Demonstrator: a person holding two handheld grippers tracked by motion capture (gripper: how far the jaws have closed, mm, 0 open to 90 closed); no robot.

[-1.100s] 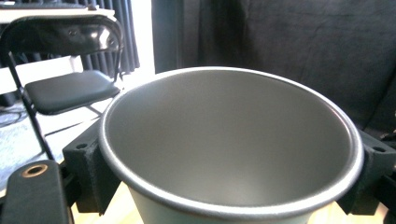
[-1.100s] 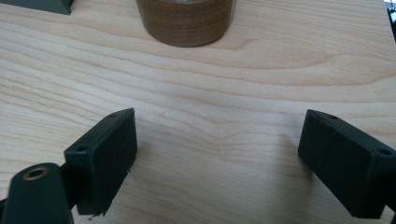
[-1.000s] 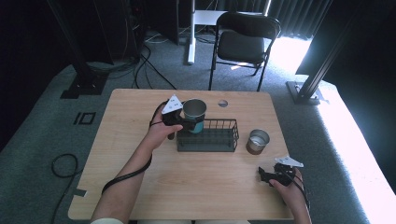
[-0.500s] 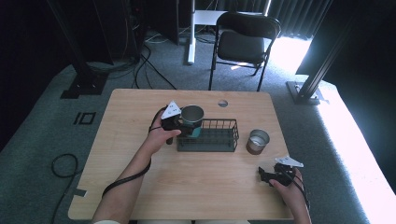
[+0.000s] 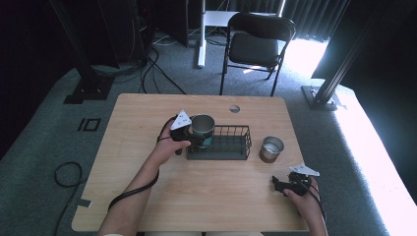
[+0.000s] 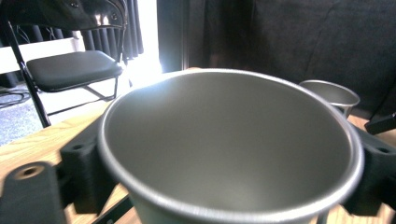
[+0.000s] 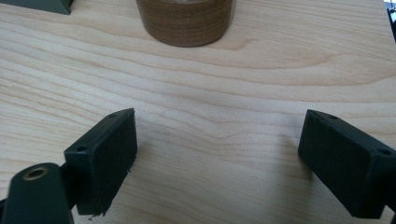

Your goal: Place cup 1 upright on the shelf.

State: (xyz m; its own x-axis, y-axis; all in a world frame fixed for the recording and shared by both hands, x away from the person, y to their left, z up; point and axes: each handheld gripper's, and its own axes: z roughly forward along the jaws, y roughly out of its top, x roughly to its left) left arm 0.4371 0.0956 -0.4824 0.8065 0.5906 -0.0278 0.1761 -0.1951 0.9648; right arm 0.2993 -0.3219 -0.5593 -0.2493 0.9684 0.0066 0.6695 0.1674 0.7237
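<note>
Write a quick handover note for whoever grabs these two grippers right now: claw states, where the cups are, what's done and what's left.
Left claw: shut on the metal cup, held upright above the left end of the wire basket.
Right claw: open, resting low over the bare table near its front right corner, holding nothing.
Second metal cup: standing on the table just right of the basket.
Done: first cup is gripped and at the basket.
Left, probably: lower and release it into the basket, then handle the second cup.

Grey carpet floor (image 5: 44, 147), black folding chair (image 5: 258, 46) behind wooden table (image 5: 206, 196), dark curtains, bright daylight at right.
</note>
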